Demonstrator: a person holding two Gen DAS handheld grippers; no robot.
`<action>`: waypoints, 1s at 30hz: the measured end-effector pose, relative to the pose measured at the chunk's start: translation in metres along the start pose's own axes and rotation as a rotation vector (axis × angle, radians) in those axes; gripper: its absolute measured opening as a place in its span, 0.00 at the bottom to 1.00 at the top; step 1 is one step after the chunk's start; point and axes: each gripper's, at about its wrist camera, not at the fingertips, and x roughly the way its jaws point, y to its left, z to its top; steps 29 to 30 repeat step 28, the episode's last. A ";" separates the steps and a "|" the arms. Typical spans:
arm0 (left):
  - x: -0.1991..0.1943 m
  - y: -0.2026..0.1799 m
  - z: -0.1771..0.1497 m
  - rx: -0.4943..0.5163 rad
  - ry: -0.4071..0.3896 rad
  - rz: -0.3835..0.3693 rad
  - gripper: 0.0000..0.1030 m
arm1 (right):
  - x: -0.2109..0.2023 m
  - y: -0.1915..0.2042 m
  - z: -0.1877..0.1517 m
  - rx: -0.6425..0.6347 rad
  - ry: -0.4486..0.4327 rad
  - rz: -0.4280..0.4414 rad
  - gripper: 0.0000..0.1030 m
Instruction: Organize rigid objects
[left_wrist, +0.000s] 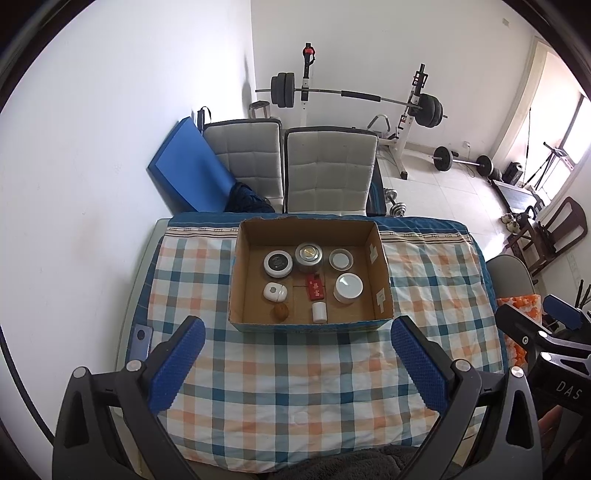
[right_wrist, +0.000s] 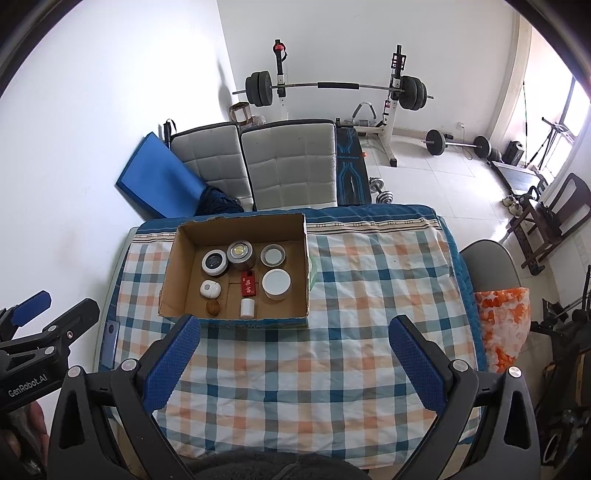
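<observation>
Cardboard box (left_wrist: 310, 273) at far side of checked cloth (left_wrist: 295, 369), jars inside; bare cloth between box and near edge. Left gripper (left_wrist: 297, 363) and right gripper (right_wrist: 295, 363) hover above it — both spread wide, empty.

Two fisheye views from above the near edge of the table (left_wrist: 295, 369), both facing forward and downward toward its far edge. Left wrist view centred over the cardboard box (left_wrist: 309, 314); right wrist view set further right, with the box (right_wrist: 236, 317) left of centre. Shared by both: the checked tablecloth (right_wrist: 332, 332), the box, the chairs (left_wrist: 328, 166) and the barbell rack (right_wrist: 332, 88) beyond.
</observation>
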 end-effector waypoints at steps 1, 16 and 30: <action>0.000 0.000 0.000 0.000 0.000 0.000 1.00 | -0.001 0.000 -0.001 0.002 0.000 0.001 1.00; -0.001 0.001 0.005 0.009 -0.004 -0.002 1.00 | -0.006 0.000 0.000 0.038 -0.032 -0.031 1.00; 0.001 0.004 0.012 0.025 -0.029 0.003 1.00 | -0.004 -0.004 0.001 0.063 -0.034 -0.034 1.00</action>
